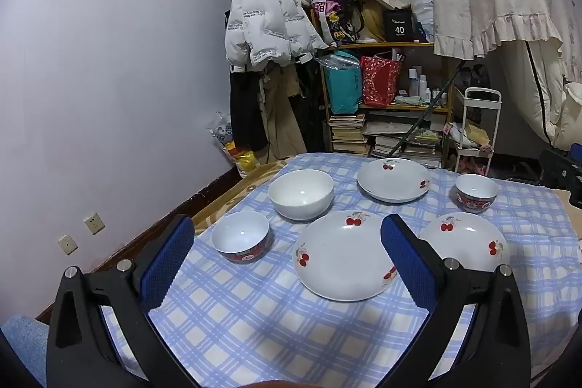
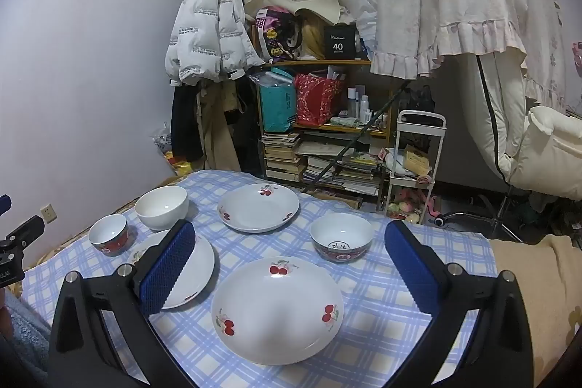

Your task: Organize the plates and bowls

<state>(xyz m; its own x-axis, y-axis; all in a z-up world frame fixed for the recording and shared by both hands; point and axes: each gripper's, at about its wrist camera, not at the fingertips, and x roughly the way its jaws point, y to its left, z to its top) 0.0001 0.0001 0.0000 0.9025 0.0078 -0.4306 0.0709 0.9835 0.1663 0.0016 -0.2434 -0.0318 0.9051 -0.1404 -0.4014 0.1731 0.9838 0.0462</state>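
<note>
Fingers: on the left gripper (image 1: 287,264) we record both blue-padded fingers (image 1: 167,264) spread wide apart, nothing between them, raised over the near part of the checked tablecloth (image 1: 254,322); on the right gripper (image 2: 289,264) we record the same, fingers (image 2: 411,264) spread wide and gripping nothing.

Plates, three, white with red cherry prints, all lying flat and separate:
- near left plate (image 1: 342,257), seen in the left wrist view between the spread fingers, its right edge hidden behind the right finger
- near right plate (image 2: 278,310), seen in the right wrist view between that gripper's fingers, just beside the near left plate
- far plate (image 1: 394,179), toward the back edge of the cloth, apart from the other two

Bowls, three, all upright and empty as far as we can see:
- large plain white bowl (image 1: 301,193), back left, beside the far plate
- small bowl with red band (image 1: 240,237), left edge of the cloth, in front of the white bowl
- small patterned bowl (image 2: 342,239), right side, behind the near right plate

Nothing is stacked; no piece touches another that we can make out.

Background: white puffer jacket (image 1: 269,24) hanging on the wall; cluttered wooden shelf (image 1: 385,108) with books and bags behind the table
</note>
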